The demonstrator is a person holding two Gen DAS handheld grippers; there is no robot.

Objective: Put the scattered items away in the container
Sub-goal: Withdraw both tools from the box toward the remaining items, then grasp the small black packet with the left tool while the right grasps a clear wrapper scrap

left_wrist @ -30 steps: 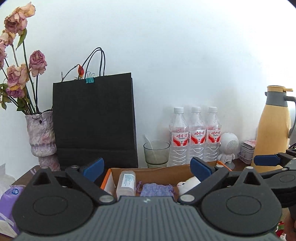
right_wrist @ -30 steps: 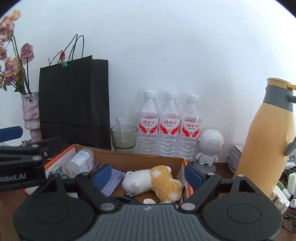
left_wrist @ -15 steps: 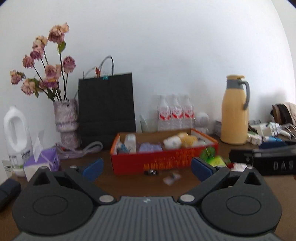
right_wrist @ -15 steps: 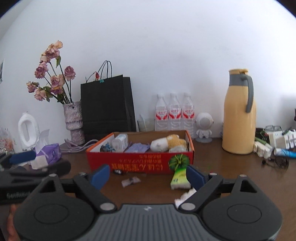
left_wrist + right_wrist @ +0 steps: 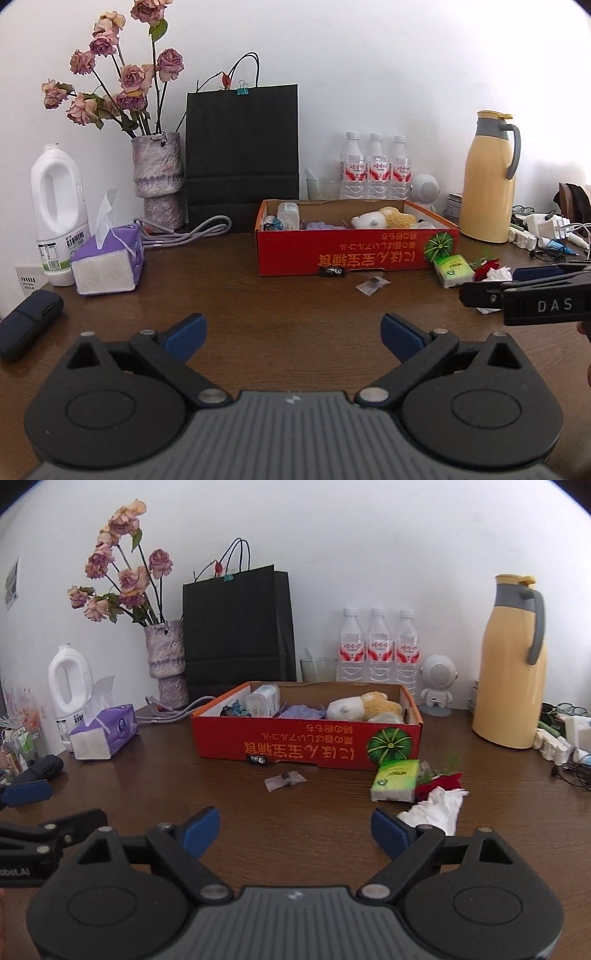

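Both sets of jaws stand wide apart with nothing between them. The left gripper (image 5: 291, 334) hangs over bare brown wood near the front edge of the table (image 5: 258, 306), and the right gripper (image 5: 295, 829) does the same a little further right, its right blue pad just in front of a crumpled white tissue (image 5: 437, 806).

A second ago both grippers sat close over the red cardboard box with the watermelon print (image 5: 306, 747), looking straight down into it. They have since pulled back toward the front edge and sunk a little, so the whole box and the table before it are in view. I read this as a drop-off finished and a retreat to pick the next piece.

The box sits mid-table, toward the back. It holds a white and yellow plush toy (image 5: 364, 707), a lilac cloth pouch (image 5: 301, 713), a small white plastic bottle (image 5: 263, 700) and a blue-patterned wrapper in the left corner.

Still loose in front of the box: a small black wrapped sweet (image 5: 257, 760) touching its front wall, a clear little plastic packet (image 5: 284, 781) just ahead of that, a green pack of tissues (image 5: 395, 781) off the box's front right corner, and a red artificial rose (image 5: 439, 784) lying beside the pack with the tissue against it.

So the task looks partly done, with these five pieces left. The tissue is nearest the right gripper and seems the likely next pick.
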